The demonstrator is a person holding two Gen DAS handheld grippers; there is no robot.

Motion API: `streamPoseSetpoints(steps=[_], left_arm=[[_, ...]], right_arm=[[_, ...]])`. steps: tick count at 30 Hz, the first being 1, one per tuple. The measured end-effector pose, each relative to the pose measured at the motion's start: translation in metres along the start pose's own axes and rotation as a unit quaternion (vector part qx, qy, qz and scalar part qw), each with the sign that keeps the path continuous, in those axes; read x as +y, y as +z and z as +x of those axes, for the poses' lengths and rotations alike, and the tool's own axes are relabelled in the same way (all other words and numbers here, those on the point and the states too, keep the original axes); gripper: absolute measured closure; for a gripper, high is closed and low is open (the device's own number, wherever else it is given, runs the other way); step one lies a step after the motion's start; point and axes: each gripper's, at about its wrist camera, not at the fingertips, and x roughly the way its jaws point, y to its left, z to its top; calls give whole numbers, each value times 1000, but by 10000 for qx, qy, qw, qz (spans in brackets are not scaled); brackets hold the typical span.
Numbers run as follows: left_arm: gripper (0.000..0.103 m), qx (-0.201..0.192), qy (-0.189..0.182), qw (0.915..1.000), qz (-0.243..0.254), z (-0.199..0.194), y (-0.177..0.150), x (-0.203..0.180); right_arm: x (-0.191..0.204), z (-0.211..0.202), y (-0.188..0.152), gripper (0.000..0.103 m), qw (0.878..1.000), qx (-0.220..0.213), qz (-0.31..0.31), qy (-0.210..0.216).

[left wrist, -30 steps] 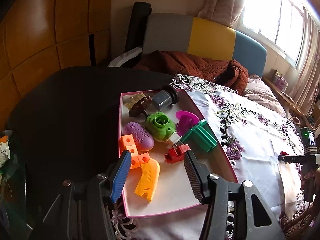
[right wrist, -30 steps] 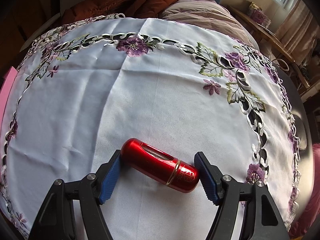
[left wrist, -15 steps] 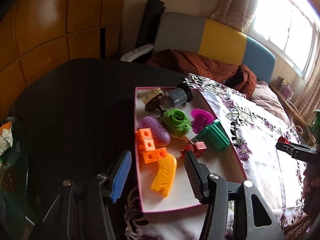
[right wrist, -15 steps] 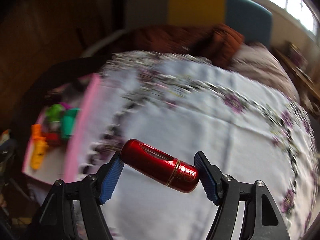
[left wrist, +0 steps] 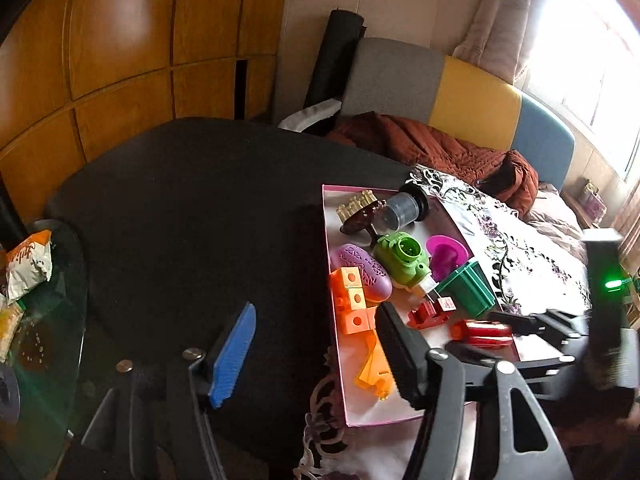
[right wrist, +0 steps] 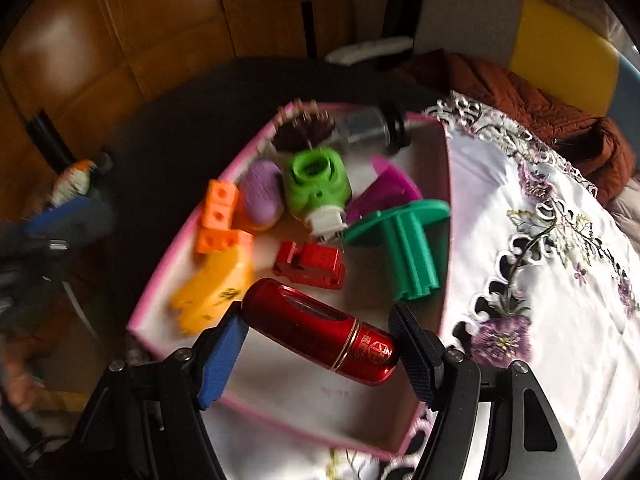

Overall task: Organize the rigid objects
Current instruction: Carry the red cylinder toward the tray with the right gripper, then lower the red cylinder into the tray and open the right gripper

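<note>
On the embroidered cloth, one pink tray; right hand-held gripper pinches one red tube.

I can make out white markings on the red cylinder I'm gripping, but nothing I can actually read

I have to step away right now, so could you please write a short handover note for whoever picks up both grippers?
Right gripper: shut on the red metallic cylinder, held over the near end of the pink-rimmed tray.
Left gripper: nothing between its jaws, which have just been opening; it hangs over the black table left of the tray.
Done: green plug-in device, orange blocks, yellow piece, red clip, green spool and others lie in the tray.
Left: put the cylinder into the tray.
</note>
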Motion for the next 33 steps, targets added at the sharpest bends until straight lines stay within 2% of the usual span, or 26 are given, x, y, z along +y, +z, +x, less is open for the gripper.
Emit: streamPoseSetpoints(steps=[3,6,8,9,15,19,24,33], left_arm=[[38,8,-20,10000,49,0,-1,-2],[38,-34,15,10000,90,-2,-1,-5],[38,-103,40,9999,67,-4,0,-6],[38,-121,45,9999,68,-5,0,-6],[37,-211,186,9996,60,-11,3,-10],[28,-333,336,9988,110,-19,3,-13],[27,-445,535,9976,65,-28,1,-20],[27,-429,681,9968,18,-34,-12,-31]], right_arm=[[-3,20,-1,30,9998,164,100,-69],[-3,25,-3,29,9998,82,97,-179],[-1,23,-5,22,9998,32,73,-173],[-1,20,-6,17,9998,1,77,-177],[2,-12,-13,15,9990,-381,151,-203],[-2,-34,-17,13,9952,-784,368,-452],[2,-64,-31,10,9860,-1305,601,-850],[-5,-81,-48,10,9796,-1495,976,-919]])
